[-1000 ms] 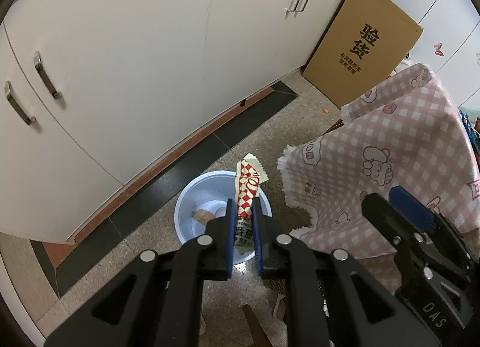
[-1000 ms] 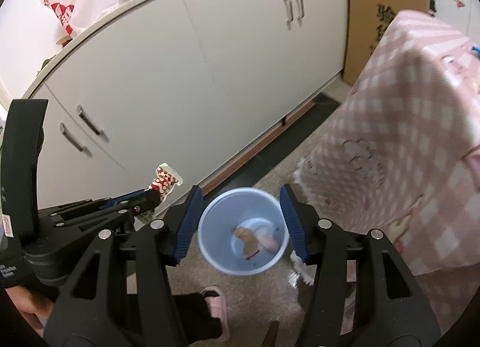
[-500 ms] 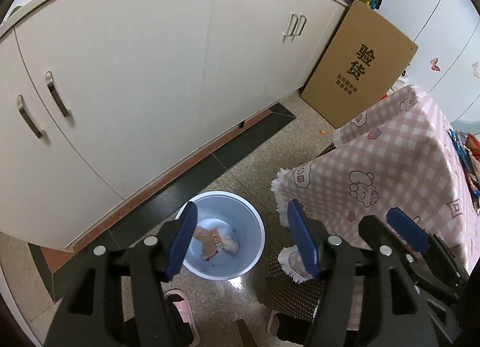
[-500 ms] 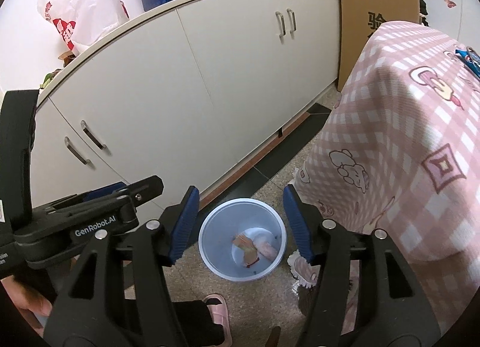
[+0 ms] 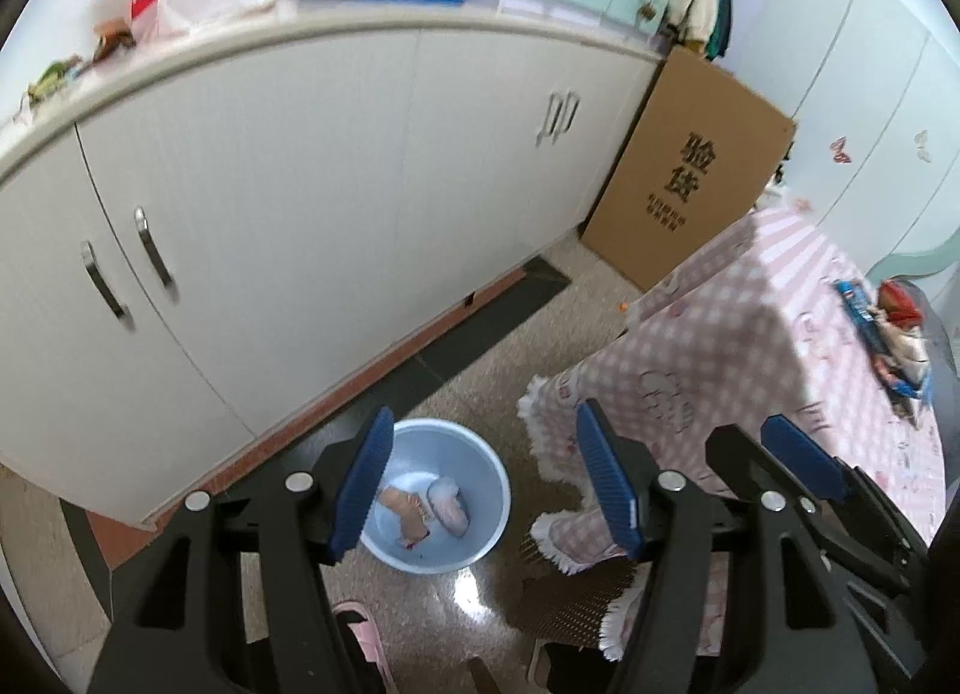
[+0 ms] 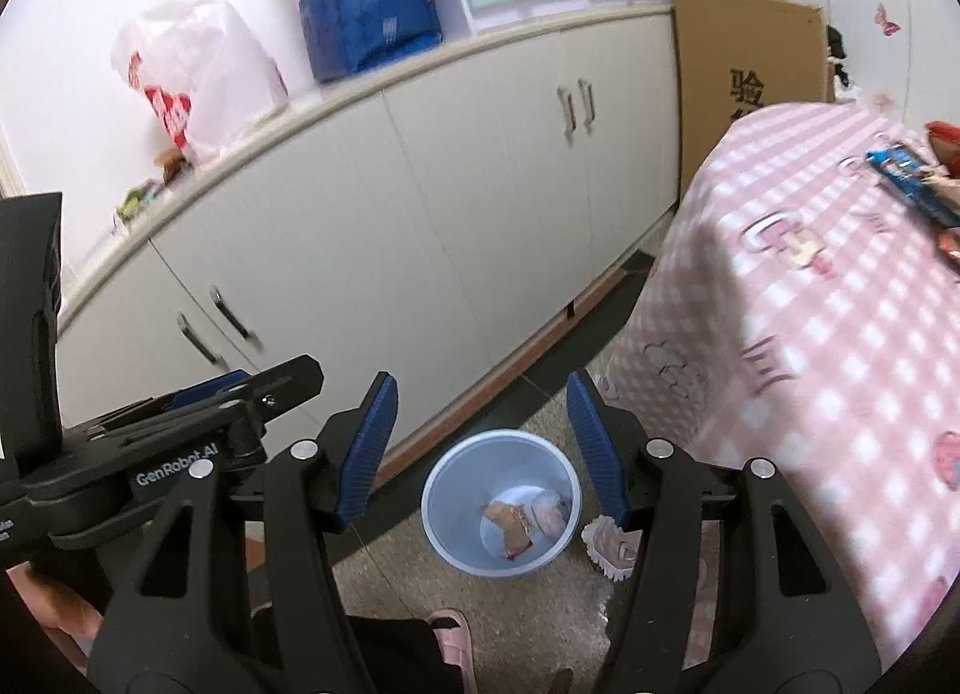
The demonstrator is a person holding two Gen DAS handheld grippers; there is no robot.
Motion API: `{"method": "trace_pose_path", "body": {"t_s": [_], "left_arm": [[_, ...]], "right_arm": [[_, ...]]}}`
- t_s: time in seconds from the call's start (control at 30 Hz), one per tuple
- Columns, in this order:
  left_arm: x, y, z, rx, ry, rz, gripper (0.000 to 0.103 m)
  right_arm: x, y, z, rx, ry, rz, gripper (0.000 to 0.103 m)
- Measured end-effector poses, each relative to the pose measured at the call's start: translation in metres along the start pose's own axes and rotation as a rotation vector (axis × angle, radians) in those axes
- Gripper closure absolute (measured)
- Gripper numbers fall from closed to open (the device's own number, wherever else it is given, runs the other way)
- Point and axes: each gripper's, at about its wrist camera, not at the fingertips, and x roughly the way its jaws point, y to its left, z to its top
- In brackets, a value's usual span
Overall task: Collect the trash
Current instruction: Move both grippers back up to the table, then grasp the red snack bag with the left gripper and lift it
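Note:
A pale blue bin (image 5: 489,538) stands on the floor below my left gripper (image 5: 486,484), which is open and holds nothing. Several crumpled wrappers (image 5: 420,508) lie at the bottom of the bin. In the right wrist view the same bin (image 6: 438,514) shows between the blue pads of my right gripper (image 6: 483,448), also open and empty, high above it. More wrappers, one blue (image 6: 906,172), lie on the table with the pink checked cloth (image 6: 810,304). The blue wrapper (image 5: 864,316) shows at the right edge of the left wrist view too.
White cabinets (image 5: 300,214) run along the wall behind the bin. A big cardboard box (image 5: 690,178) leans at their far end. The cloth's fringe (image 5: 558,532) hangs right beside the bin. A pink slipper (image 5: 360,634) is on the floor near me.
My left gripper opened and the red-and-white wrapper it held dropped into the bin. Both grippers have risen, so the bin looks smaller and the table top has come into view.

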Motion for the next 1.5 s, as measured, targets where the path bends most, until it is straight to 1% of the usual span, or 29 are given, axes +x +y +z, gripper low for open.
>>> {"method": "trace_pose_path", "body": {"t_s": [0.17,0.33,0.37,0.47,0.5,0.6,0.67,0.7,0.77,0.83,0.93,1.0,1.07,1.13,1.2,1.27,1.33,1.4,1.5], "left_arm": [[-0.025,-0.035,0.006,0.051,-0.056,-0.025,0.038],[-0.036,-0.092,0.006,0.151,-0.085,-0.060,0.036],[-0.037,-0.109,0.006,0.180,-0.086,-0.072,0.036],[-0.037,-0.146,0.002,0.250,-0.087,-0.096,0.036],[-0.035,-0.166,0.000,0.284,-0.085,-0.112,0.036],[-0.029,-0.203,-0.006,0.338,-0.060,-0.159,0.035],[-0.025,-0.225,-0.010,0.363,-0.047,-0.181,0.035],[-0.020,-0.239,-0.012,0.378,-0.038,-0.191,0.035],[-0.012,-0.261,-0.014,0.400,-0.022,-0.204,0.035],[-0.005,-0.278,-0.017,0.412,-0.009,-0.215,0.035],[0.004,-0.300,-0.018,0.434,0.003,-0.230,0.035],[0.012,-0.315,-0.019,0.458,0.017,-0.241,0.035],[0.017,-0.328,-0.020,0.479,0.026,-0.256,0.035],[0.023,-0.342,-0.021,0.513,0.025,-0.265,0.035],[0.025,-0.355,-0.019,0.538,0.007,-0.283,0.035],[0.027,-0.365,-0.015,0.550,-0.015,-0.291,0.035],[0.031,-0.374,-0.008,0.546,-0.009,-0.311,0.035],[0.036,-0.379,0.000,0.502,0.002,-0.327,0.035],[0.044,-0.380,0.011,0.402,0.029,-0.366,0.035]], "right_arm": [[-0.037,-0.021,0.005,0.036,-0.065,-0.018,0.042],[-0.076,-0.065,0.009,0.101,-0.127,-0.067,0.041],[-0.083,-0.074,0.009,0.116,-0.138,-0.077,0.041],[-0.108,-0.110,0.007,0.164,-0.175,-0.145,0.038],[-0.118,-0.127,0.006,0.184,-0.189,-0.176,0.037],[-0.136,-0.163,0.001,0.223,-0.208,-0.247,0.037],[-0.146,-0.190,-0.001,0.239,-0.209,-0.308,0.036],[-0.150,-0.200,-0.002,0.240,-0.206,-0.330,0.034],[-0.156,-0.223,-0.001,0.231,-0.191,-0.393,0.033],[-0.159,-0.239,-0.001,0.218,-0.176,-0.438,0.030],[-0.161,-0.262,0.001,0.192,-0.152,-0.490,0.029],[-0.159,-0.275,0.004,0.184,-0.136,-0.500,0.029],[-0.162,-0.286,0.005,0.201,-0.136,-0.501,0.029],[-0.164,-0.294,0.004,0.204,-0.140,-0.513,0.029],[-0.165,-0.303,0.005,0.216,-0.141,-0.510,0.029],[-0.165,-0.309,0.005,0.225,-0.142,-0.507,0.029],[-0.164,-0.313,0.008,0.235,-0.147,-0.503,0.029],[-0.165,-0.317,0.010,0.240,-0.157,-0.502,0.028],[-0.166,-0.321,0.013,0.248,-0.173,-0.505,0.028]]}}
